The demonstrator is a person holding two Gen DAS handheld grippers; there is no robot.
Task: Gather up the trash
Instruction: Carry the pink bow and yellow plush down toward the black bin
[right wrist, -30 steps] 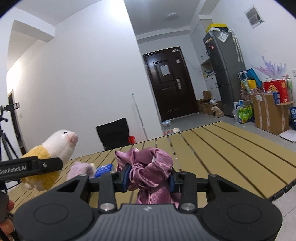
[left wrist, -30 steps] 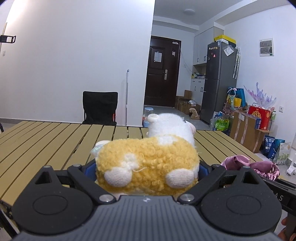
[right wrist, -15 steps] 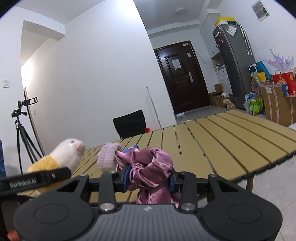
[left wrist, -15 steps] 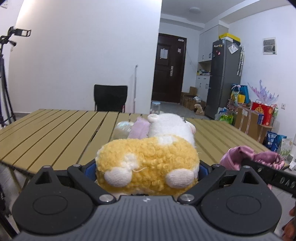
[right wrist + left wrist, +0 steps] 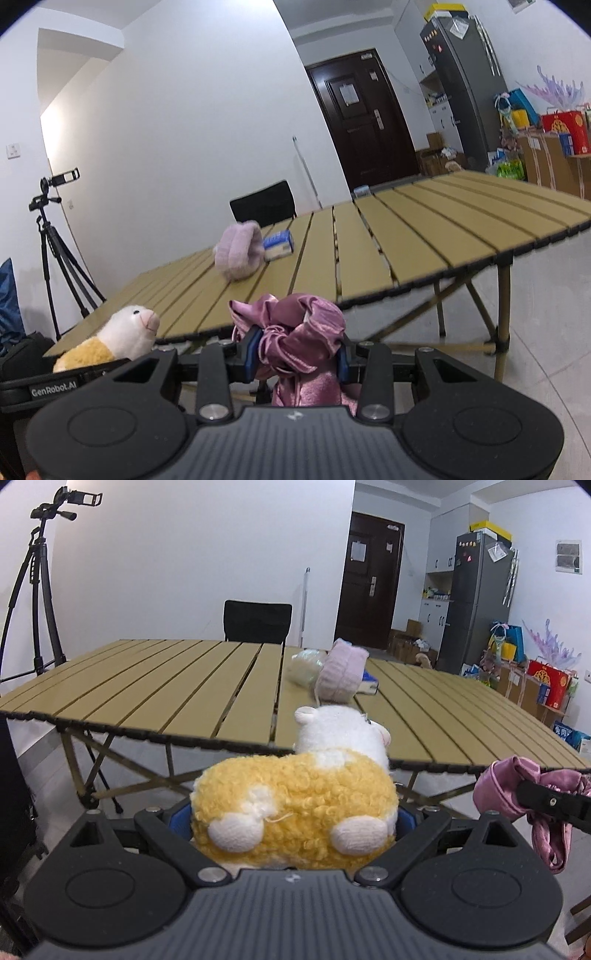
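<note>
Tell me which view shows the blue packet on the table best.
The right wrist view: the blue packet lies mostly exposed beside the pink hat. In the left wrist view, the hat hides all but one end.

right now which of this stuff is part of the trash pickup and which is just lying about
Part of the job:
- plush sheep, held in the left gripper
- pink satin cloth, held in the right gripper
- on the table: fuzzy pink thing, blue packet, clear wrapper

Just lying about:
- tripod
- black chair
- fridge
- red gift bag
</note>
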